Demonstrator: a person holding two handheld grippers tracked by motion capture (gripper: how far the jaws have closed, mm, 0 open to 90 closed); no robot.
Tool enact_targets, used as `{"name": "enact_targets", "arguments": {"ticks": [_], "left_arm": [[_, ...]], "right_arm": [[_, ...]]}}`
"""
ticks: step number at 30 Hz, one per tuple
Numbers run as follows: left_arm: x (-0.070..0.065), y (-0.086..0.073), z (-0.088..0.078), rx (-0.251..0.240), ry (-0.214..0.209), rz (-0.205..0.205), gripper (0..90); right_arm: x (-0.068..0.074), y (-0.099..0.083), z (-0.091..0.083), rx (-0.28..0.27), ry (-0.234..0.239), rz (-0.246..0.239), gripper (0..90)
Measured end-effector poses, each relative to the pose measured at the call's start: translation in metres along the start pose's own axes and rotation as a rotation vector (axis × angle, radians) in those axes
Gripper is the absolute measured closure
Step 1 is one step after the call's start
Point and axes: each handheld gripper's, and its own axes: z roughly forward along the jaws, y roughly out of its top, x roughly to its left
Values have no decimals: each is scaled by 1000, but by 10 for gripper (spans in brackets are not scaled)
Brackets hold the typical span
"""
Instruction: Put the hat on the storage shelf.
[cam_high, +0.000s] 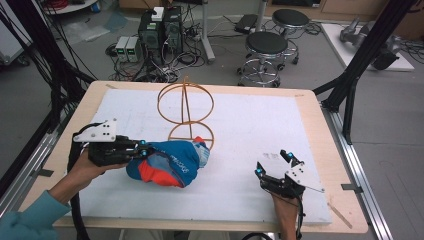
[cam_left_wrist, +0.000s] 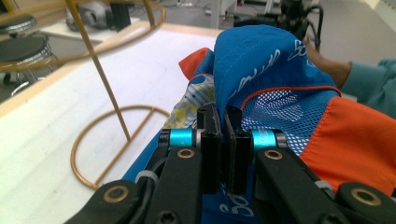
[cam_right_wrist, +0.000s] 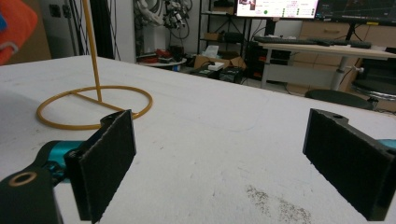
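A blue and orange cap (cam_high: 172, 162) with white lettering hangs just above the white mat, in front of the base ring of a gold wire stand (cam_high: 186, 107). My left gripper (cam_high: 145, 149) is shut on the cap's left edge; in the left gripper view the jaws pinch a fold of the blue cap (cam_left_wrist: 261, 74) fabric, left gripper (cam_left_wrist: 223, 122). My right gripper (cam_high: 273, 164) rests at the mat's front right, jaws wide apart with nothing between them. In the right gripper view the right gripper (cam_right_wrist: 219, 154) faces bare mat, the wire stand (cam_right_wrist: 95, 100) at the left.
The white mat (cam_high: 260, 125) covers a wooden table (cam_high: 320, 150). Beyond the far edge stand two black stools (cam_high: 267, 50) and computer boxes with cables (cam_high: 160, 35) on the floor. A black frame leg (cam_high: 360, 65) rises at the right.
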Motion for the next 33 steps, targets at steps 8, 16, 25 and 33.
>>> {"name": "enact_targets", "arguments": {"ticks": [8,16,25,33], "left_arm": [[-6,25,-3,-49,-21,11,866],[-6,52,-8,-133,2,8,865],[-4,83,-13,-223,32,20,865],[2,108,-8,-255,68,47,866]], "right_arm": [[0,0,0,-1,2,3,85],[0,0,0,0,3,5,85],[0,0,0,-2,4,7,85],[0,0,0,-2,4,3,85]]}}
